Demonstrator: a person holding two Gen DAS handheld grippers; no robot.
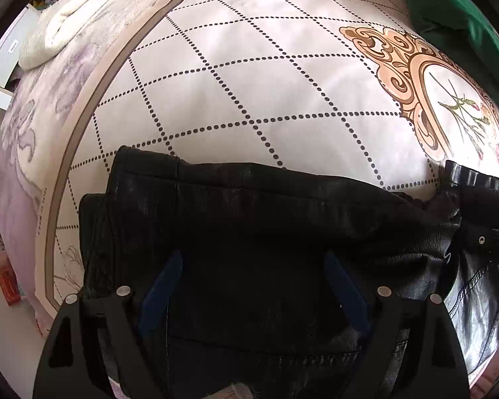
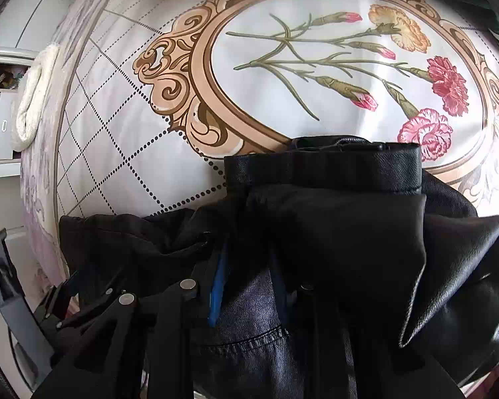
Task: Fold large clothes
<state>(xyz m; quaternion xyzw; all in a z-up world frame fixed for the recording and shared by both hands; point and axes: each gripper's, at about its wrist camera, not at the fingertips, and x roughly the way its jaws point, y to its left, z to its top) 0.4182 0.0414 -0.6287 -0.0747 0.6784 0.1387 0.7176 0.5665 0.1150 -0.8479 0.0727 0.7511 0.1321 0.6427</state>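
A black leather jacket [image 1: 266, 219] lies on the bed, partly folded. In the left wrist view my left gripper [image 1: 252, 266] is open, its blue-padded fingers [image 1: 163, 286] spread wide over the jacket. In the right wrist view my right gripper [image 2: 249, 266] is shut on a fold of the jacket [image 2: 332, 232], with a blue pad [image 2: 218, 286] pressed against the leather. A cuffed sleeve [image 2: 322, 163] lies just beyond it. The right gripper also shows at the right edge of the left wrist view [image 1: 475, 193], touching the jacket.
The bedspread [image 1: 249, 66] is white with a dotted diamond grid and a flower medallion [image 2: 342, 66]. A green garment [image 1: 455, 3] lies at the far right. A rolled cream towel [image 1: 70, 16] lies at the far left. White furniture [image 2: 0, 126] stands beside the bed.
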